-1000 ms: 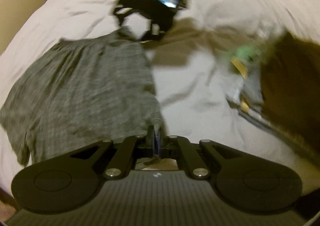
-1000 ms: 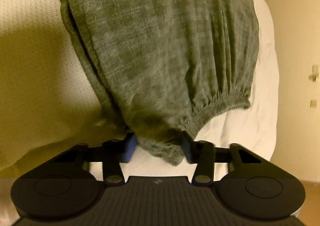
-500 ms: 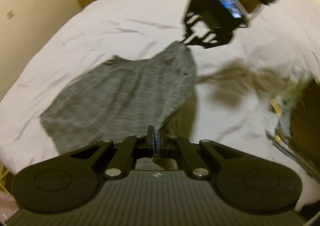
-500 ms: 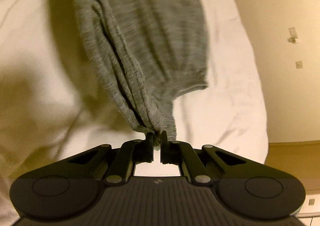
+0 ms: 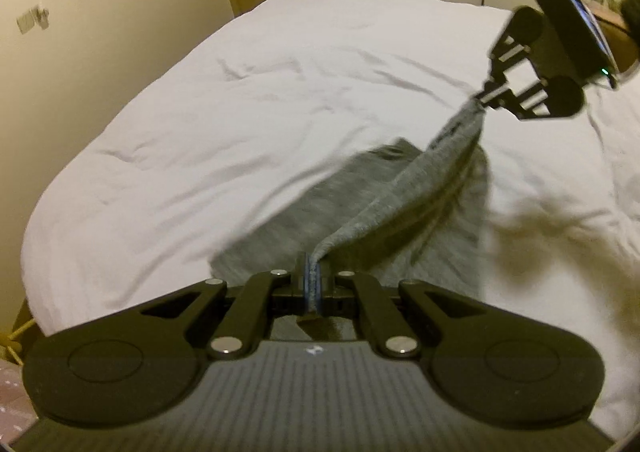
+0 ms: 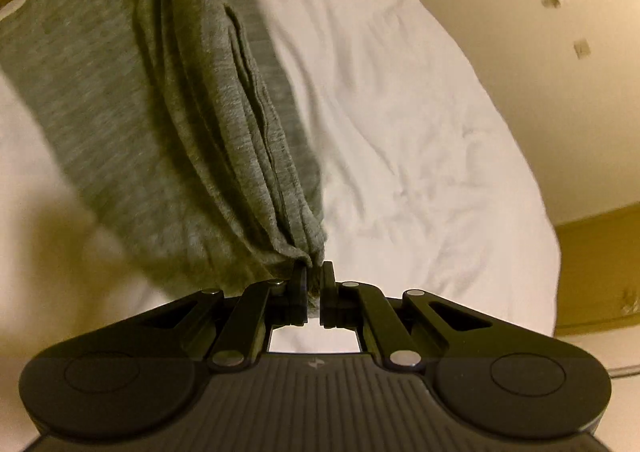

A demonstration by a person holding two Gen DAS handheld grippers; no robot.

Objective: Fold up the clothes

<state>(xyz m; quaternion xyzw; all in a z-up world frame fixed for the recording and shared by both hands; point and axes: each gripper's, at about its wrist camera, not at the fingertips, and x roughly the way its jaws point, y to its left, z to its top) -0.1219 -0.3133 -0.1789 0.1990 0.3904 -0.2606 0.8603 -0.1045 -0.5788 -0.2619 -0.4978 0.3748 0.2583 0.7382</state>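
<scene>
The left gripper (image 5: pixel 311 272) is sitting low over the near edge of the bed (image 5: pixel 240 100), its fingers pinched tight on one corner of the grey garment (image 5: pixel 400 192). The right gripper (image 5: pixel 486 95) is hanging higher and well apart to the far right in the left wrist view, tilted down toward the bed, its fingers closed on the opposite corner.

The garment is stretching taut between the two grips along its top edge, while the rest is draping down (blurred in both views) and appearing to trail onto the white cover below.

In the right wrist view the right gripper (image 6: pixel 314 276) is pointing along the bed, its fingers nearly together with a bunch of cloth (image 6: pixel 180 112) gathered between them. A cream wall (image 6: pixel 520 12) is running beside the bed.
</scene>
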